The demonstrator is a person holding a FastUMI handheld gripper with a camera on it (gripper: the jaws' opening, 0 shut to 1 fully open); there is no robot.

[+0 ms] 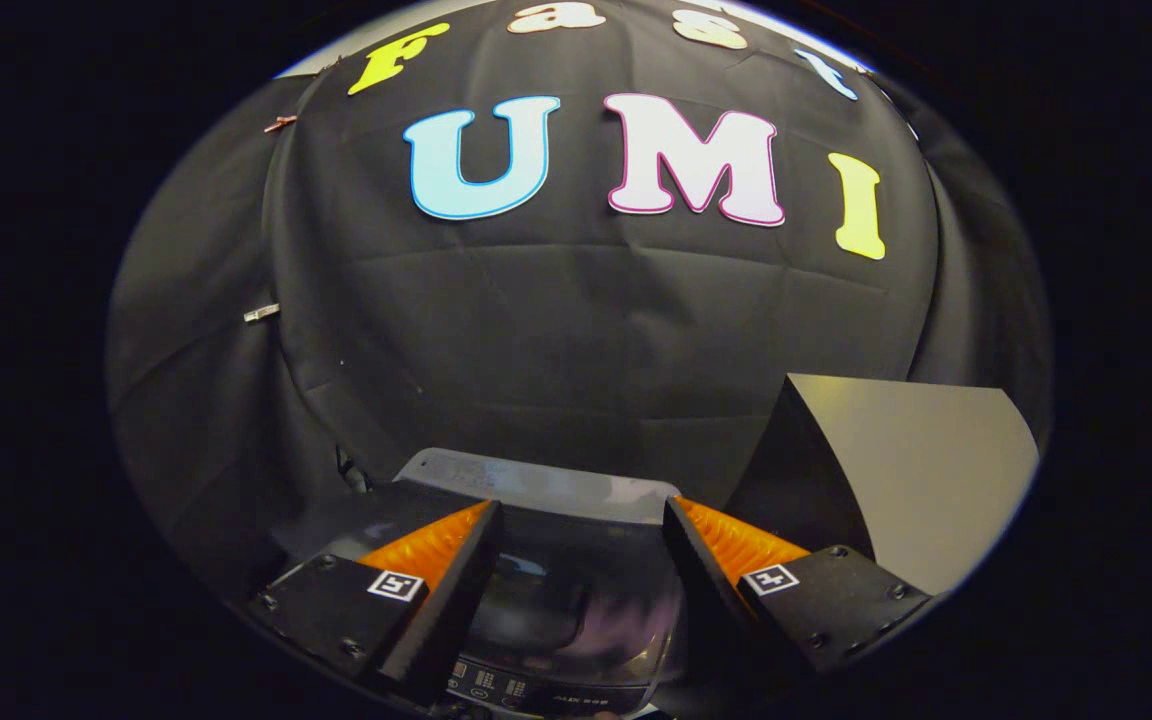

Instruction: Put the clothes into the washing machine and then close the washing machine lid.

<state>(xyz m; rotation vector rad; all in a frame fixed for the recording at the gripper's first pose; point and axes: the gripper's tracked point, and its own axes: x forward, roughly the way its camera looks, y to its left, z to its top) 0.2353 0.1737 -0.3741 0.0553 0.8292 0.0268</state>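
Note:
A small top-loading washing machine (536, 478) stands low down, under and just ahead of my fingers, with its grey back rim beyond the fingertips. Its dark glossy lid (546, 600) lies flat over the tub between the fingers. A blurred pale purple patch (621, 620) shows at the lid; I cannot tell whether it is cloth under the glass or a reflection. The control panel (526, 690) is at the near edge. My gripper (581, 505) hangs above the lid, open, with nothing between its fingers.
A table (926, 470) with a pale top and a dark side stands right of the machine, close to the right finger. Black cloth walls close the booth behind and to the left, with metal clips (261, 314) on the left fold.

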